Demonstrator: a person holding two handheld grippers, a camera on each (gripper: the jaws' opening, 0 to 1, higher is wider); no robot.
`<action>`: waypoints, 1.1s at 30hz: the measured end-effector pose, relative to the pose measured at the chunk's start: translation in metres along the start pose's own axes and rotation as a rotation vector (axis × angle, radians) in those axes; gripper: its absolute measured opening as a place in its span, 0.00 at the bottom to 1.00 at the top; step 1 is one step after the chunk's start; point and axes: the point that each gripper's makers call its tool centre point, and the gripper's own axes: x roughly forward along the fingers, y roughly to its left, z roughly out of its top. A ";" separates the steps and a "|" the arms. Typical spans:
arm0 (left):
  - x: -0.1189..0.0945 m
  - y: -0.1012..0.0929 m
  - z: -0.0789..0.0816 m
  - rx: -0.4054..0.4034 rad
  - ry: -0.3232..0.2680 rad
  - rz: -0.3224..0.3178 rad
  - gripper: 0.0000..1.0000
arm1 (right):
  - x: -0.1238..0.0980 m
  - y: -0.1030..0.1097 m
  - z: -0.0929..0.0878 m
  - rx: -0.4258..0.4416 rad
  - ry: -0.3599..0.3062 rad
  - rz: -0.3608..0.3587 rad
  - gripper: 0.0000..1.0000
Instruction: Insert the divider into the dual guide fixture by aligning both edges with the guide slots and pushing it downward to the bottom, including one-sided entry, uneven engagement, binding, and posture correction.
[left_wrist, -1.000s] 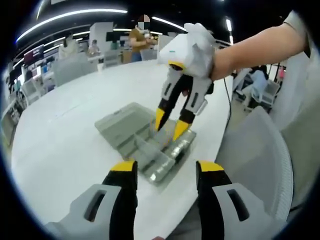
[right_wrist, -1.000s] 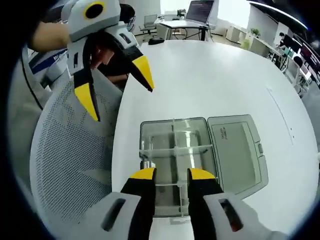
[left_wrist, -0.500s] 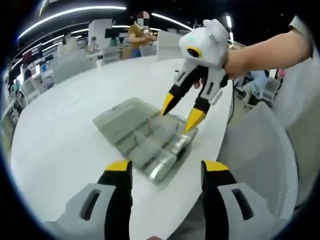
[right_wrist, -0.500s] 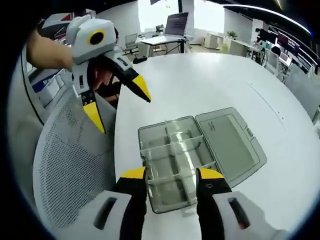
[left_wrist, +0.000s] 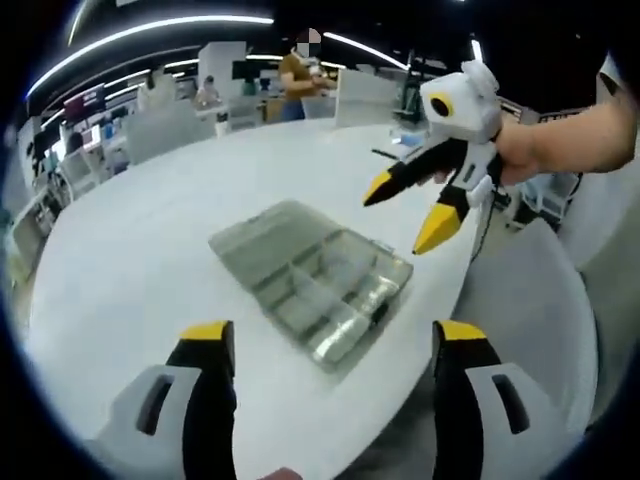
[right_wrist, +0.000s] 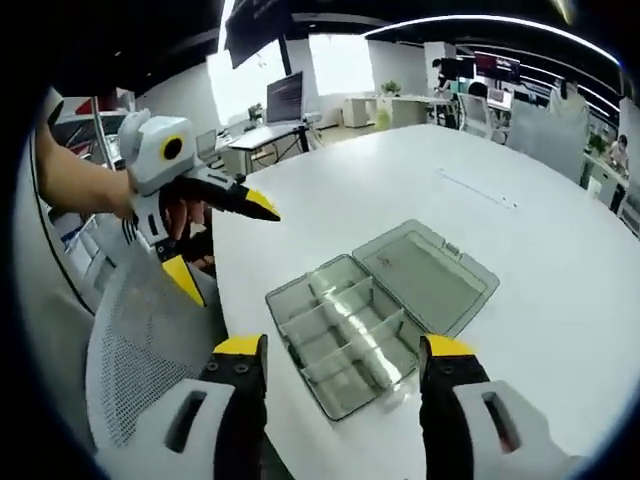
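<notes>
A clear grey compartment box lies open on the white table, its lid folded flat beside the tray. Thin clear dividers stand in the tray's slots; I cannot tell how deep they sit. My left gripper is open and held back from the box near the table's edge. My right gripper is open too, raised above the tray with nothing between its jaws. Each shows in the other's view: the right gripper hangs in the air beside the box, and the left gripper hovers off the table's edge.
A grey mesh chair stands against the table's near edge, close to the box. The chair also shows below the right hand. Desks, monitors and people fill the far room behind the table.
My right gripper has lifted off the tray's dividers, drawn back and spread its jaws wide. My left gripper has also pulled back and opened wider. The box has stayed put.
</notes>
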 end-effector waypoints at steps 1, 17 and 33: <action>-0.002 0.000 0.000 -0.007 -0.001 0.004 0.85 | -0.002 0.000 0.000 0.018 -0.008 -0.007 0.63; -0.024 0.004 -0.011 -0.096 -0.023 0.109 0.99 | -0.044 0.010 -0.018 0.154 -0.073 -0.125 0.80; -0.044 0.007 -0.017 -0.158 -0.039 0.220 0.99 | -0.069 0.022 -0.044 0.263 -0.108 -0.205 0.84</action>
